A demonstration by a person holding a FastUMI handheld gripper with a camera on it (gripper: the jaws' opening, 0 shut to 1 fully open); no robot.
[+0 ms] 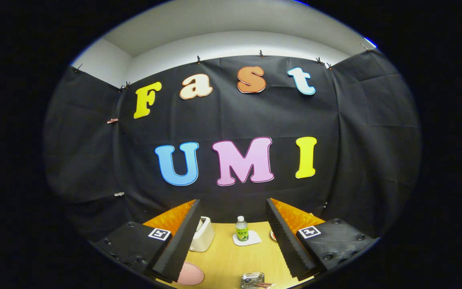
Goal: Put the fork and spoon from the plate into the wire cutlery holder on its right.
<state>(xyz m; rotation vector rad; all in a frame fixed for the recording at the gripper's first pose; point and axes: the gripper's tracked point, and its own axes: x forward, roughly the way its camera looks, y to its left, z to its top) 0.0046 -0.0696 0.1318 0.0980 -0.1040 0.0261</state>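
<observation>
Your fingers [231, 245] stand wide apart with nothing between them, held high and looking level along the counter [227, 257] rather than down on it; just ahead, near and a little right of the midline, sits a small wire holder [252, 279] with what looks like a thin reddish handle [264, 285] sticking out of its right side; I can't tell whether that is the fork, the spoon or something else; at the near left, partly behind your left finger, a pink plate [191, 274] lies flat, and the part of it that shows is bare; no fork or spoon can be made out on it, though most of it is hidden; farther on, a white box [202, 233] stands by the left finger; a green bottle [242, 229] stands upright on a white coaster [247, 239] in the middle of the counter; a small reddish edge [272, 235] peeps out beside the right finger.

This fits either cutlery waiting on the hidden part of the plate or cutlery sitting in the holder by now; tilt your view down over plate and holder and check both before you commit to any grasp.
</observation>
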